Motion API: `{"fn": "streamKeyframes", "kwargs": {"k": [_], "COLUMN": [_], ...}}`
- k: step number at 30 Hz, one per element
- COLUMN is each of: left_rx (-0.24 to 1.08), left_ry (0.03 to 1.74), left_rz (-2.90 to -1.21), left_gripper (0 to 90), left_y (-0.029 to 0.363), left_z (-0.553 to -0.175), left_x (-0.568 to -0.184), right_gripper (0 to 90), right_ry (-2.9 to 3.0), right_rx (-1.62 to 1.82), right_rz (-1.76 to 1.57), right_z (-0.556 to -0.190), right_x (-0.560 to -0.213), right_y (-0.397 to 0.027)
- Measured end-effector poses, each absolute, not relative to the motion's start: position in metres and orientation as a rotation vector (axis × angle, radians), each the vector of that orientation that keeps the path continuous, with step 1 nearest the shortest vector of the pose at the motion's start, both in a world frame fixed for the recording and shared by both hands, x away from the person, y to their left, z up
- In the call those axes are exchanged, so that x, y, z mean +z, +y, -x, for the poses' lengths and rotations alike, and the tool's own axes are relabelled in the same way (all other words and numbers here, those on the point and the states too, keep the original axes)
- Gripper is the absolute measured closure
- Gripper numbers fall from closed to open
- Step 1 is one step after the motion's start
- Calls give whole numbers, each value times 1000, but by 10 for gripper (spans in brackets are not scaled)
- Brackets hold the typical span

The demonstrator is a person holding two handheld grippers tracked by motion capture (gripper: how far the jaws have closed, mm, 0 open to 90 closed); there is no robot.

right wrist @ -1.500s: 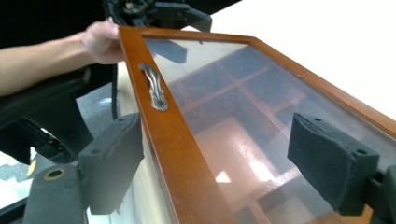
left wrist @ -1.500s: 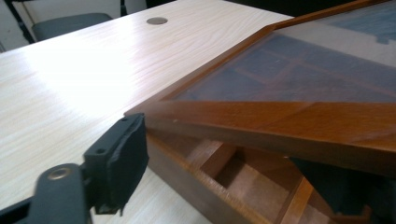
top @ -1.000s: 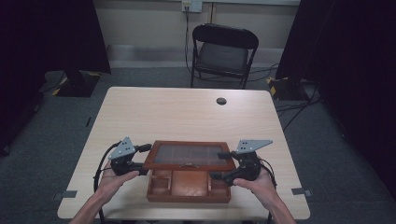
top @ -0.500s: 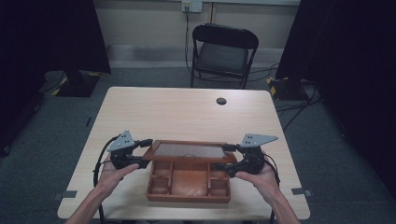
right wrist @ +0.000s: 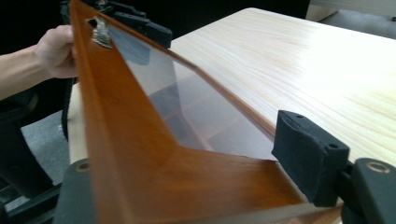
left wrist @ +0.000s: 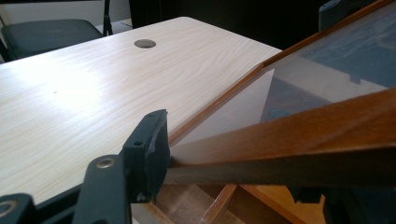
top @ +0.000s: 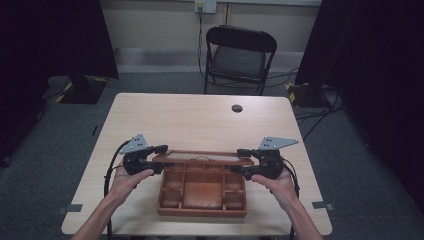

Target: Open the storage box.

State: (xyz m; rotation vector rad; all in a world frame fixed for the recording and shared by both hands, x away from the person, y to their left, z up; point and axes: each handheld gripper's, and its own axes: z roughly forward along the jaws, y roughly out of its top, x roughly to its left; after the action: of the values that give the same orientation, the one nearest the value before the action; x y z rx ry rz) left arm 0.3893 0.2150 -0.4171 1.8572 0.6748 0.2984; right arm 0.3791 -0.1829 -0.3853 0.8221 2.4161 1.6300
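A brown wooden box [top: 202, 200] with several compartments sits at the table's near edge. Its glass-paned lid [top: 200, 157] is tilted up from the front. My left gripper [top: 161, 159] is shut on the lid's left frame, and its upper pad [left wrist: 150, 149] presses on the wood [left wrist: 289, 140]. My right gripper [top: 239, 161] is at the lid's right end. Its jaws have just been closing, with the lid's frame [right wrist: 154, 172] between them and one pad [right wrist: 306, 158] against it. The left jaws have also closed a little. The other jaw of each gripper is hidden behind the frame.
The pale wooden table [top: 200, 120] stretches bare beyond the box, with a dark round cable hole [top: 237, 108] near its far edge. A black chair [top: 240, 55] stands behind the table. Dark curtains flank both sides.
The lid has swung up from lying flat on the box to a steep tilt, exposing the compartments. Both hands rose slightly with it and stayed at the lid's ends.
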Motion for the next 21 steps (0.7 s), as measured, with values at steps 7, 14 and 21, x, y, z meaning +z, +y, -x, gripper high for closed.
{"fn": "streamKeyframes", "kwargs": {"k": [7, 14, 21], "left_rx": [285, 275, 258], "left_ry": [688, 688, 690], "left_rz": [-1842, -1858, -1833], "left_gripper": [393, 423, 435], "left_y": [214, 214, 216], "left_z": [-393, -400, -403], "left_x": [-417, -412, -413], "right_gripper": [336, 396, 417], "right_ry": [2380, 2352, 2342], "right_rx": [1661, 1683, 1691], "right_rz": [-856, -883, -904], "right_z": [-386, -390, -396], "right_x": [-387, -387, -385], "right_y": [-185, -190, -192]}}
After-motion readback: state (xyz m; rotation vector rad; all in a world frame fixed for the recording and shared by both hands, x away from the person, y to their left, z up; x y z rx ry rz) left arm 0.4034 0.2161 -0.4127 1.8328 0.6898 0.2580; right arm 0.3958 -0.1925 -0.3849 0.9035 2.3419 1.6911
